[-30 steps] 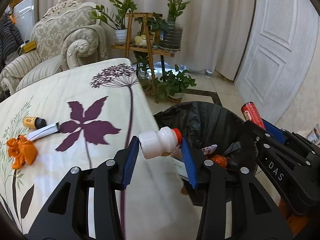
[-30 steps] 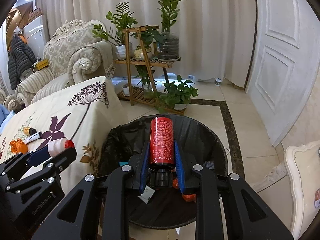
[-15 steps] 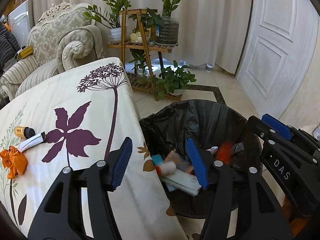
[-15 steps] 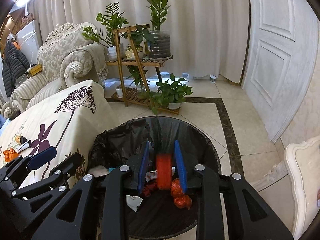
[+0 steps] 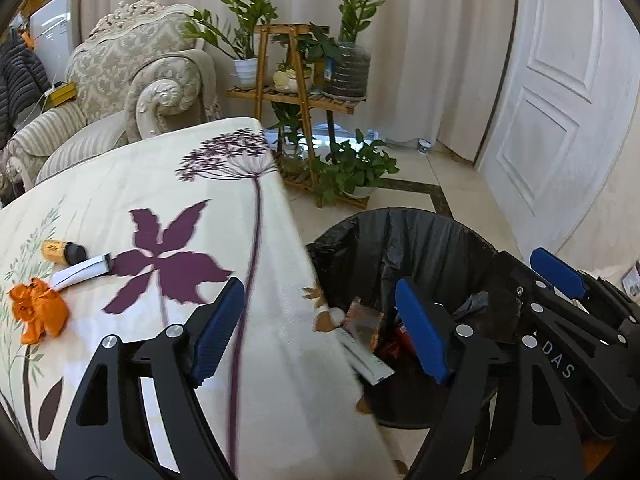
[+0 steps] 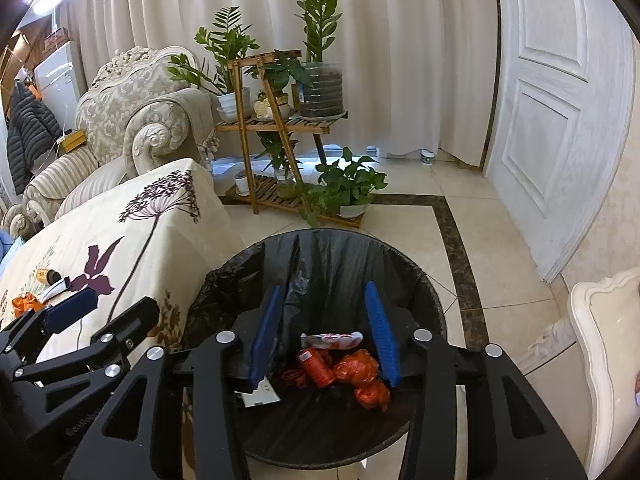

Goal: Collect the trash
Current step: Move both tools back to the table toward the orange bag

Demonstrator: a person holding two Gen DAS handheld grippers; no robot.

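While hanging over the black-lined bin (image 6: 400, 264), left gripper (image 5: 320, 332) and right gripper (image 6: 324, 336) released, jaws just widened (nothing between); red can (image 6: 316, 366) lower centre inside.

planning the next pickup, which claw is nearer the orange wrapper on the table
Left. The left claw hangs over the table edge, orange wrapper off to its left; the right claw is over the bin, farther away.

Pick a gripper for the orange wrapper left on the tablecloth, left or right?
Left. The left gripper is open and empty, partly over the tablecloth, on the orange wrapper's side. The right gripper, also open and empty, hangs over the trash bin, farther away.
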